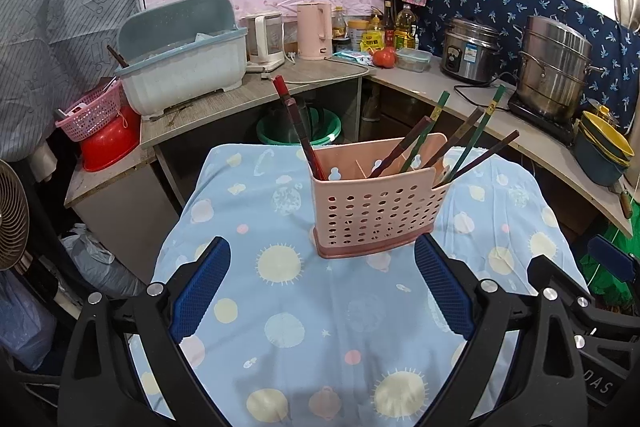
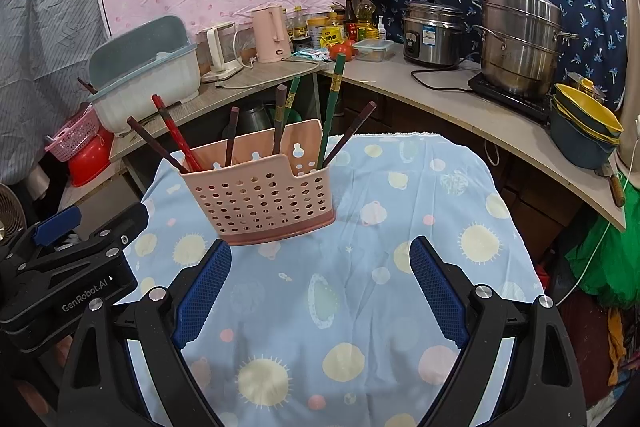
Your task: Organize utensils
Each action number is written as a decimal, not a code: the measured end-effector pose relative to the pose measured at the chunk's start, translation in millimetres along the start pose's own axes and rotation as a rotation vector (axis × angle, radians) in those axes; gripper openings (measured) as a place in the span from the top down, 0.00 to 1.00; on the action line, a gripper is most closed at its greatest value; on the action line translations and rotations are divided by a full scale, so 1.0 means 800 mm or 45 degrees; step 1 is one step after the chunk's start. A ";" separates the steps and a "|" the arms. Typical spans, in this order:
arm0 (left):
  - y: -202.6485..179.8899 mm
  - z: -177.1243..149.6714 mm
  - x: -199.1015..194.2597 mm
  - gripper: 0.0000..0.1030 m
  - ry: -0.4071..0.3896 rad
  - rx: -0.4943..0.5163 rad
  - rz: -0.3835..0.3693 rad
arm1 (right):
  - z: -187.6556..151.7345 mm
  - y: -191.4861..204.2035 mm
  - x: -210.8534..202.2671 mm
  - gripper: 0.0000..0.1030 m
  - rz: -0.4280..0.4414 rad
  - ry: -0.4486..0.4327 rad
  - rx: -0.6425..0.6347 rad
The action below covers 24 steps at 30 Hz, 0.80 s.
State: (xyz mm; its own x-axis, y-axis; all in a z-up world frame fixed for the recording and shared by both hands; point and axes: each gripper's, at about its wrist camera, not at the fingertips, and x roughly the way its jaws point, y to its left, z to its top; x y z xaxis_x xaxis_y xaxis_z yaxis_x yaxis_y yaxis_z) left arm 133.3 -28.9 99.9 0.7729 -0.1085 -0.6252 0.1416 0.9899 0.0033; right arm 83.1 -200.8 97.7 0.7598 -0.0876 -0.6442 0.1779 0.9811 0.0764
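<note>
A pink perforated utensil holder [image 1: 376, 215] stands upright on a small table with a blue patterned cloth [image 1: 304, 327]. Several chopsticks lean in it: red and dark ones [image 1: 298, 123] on the left, green ones [image 1: 476, 135] and dark ones on the right. My left gripper [image 1: 322, 291] is open and empty, just short of the holder. The holder also shows in the right wrist view [image 2: 260, 195], ahead and to the left of my right gripper [image 2: 320, 287], which is open and empty. The left gripper's body [image 2: 68, 267] shows at that view's left edge.
A counter [image 1: 248, 95] behind the table carries a blue-white dish bin [image 1: 184, 63], kettles [image 1: 314, 31], bottles and tomatoes. The right counter holds a rice cooker [image 1: 470, 51], a steel steamer pot [image 1: 554, 67] and stacked bowls [image 1: 604, 151]. A green basin [image 1: 298, 129] sits under the counter.
</note>
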 end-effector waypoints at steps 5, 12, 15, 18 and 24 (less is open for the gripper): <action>-0.002 -0.001 0.001 0.14 0.000 0.003 0.007 | -0.001 0.001 0.000 0.16 0.002 0.002 0.001; -0.004 -0.003 0.001 0.14 0.001 0.014 0.003 | -0.002 0.003 0.002 0.16 0.004 0.009 -0.003; -0.005 -0.004 0.001 0.14 0.001 0.020 0.002 | -0.002 0.003 0.002 0.16 0.004 0.008 -0.002; -0.006 -0.004 0.001 0.14 0.003 0.020 0.004 | -0.002 0.004 0.002 0.16 0.003 0.008 -0.003; -0.007 -0.004 0.002 0.14 0.006 0.020 0.001 | -0.002 0.003 0.002 0.16 0.003 0.009 -0.002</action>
State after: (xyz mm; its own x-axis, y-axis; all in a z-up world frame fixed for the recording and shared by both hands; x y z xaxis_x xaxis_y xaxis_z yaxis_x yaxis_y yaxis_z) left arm 131.4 -34.5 96.5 0.7701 -0.1070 -0.6289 0.1506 0.9885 0.0161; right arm 83.7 -197.9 95.5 0.7560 -0.0839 -0.6492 0.1747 0.9816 0.0767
